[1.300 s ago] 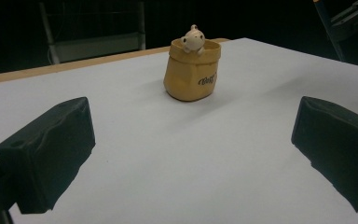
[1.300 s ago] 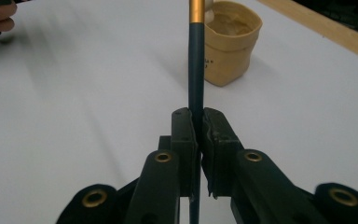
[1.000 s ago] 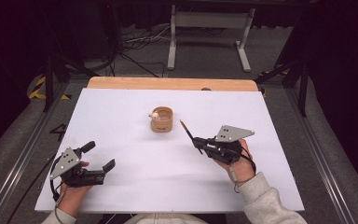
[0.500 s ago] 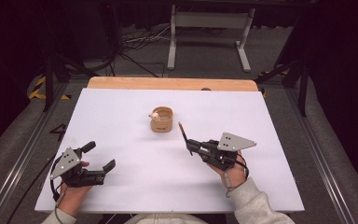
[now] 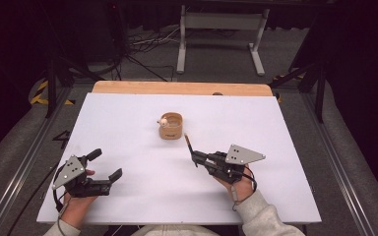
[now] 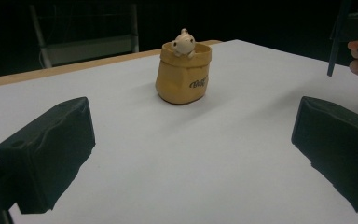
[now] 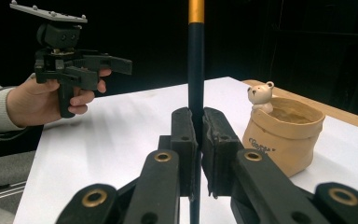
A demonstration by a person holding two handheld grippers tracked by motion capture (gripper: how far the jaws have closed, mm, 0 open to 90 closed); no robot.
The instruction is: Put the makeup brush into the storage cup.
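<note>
High view: the white table top has bare surface on every side of the tan pot, which stands a little beyond centre, toward twelve o'clock. A wooden strip borders the far edge. The left gripper rests near the seven o'clock corner, close to the near and left edges, its jaws spread with nothing between them. The right gripper sits at about five o'clock from the pot, jaws pressed onto a thin dark pencil whose tip points toward the pot but stays apart from it. Wide open surface lies between the two grippers and out to the right edge. The little figure on the pot's rim is too small to make out here.

Left gripper view: both black jaws stand wide, with open white surface between them. The pot stands at twelve o'clock, a small bear figure peeping over its rim. At two o'clock the other hand and pencil are cut off by the frame.

Right gripper view: the jaws pinch the pencil, which rises upright and is cut off at the top past a gold band. The pot sits at three o'clock, near the table's wooden edge, its printed lettering too small to read. The left gripper is at ten o'clock, held above the table.
</note>
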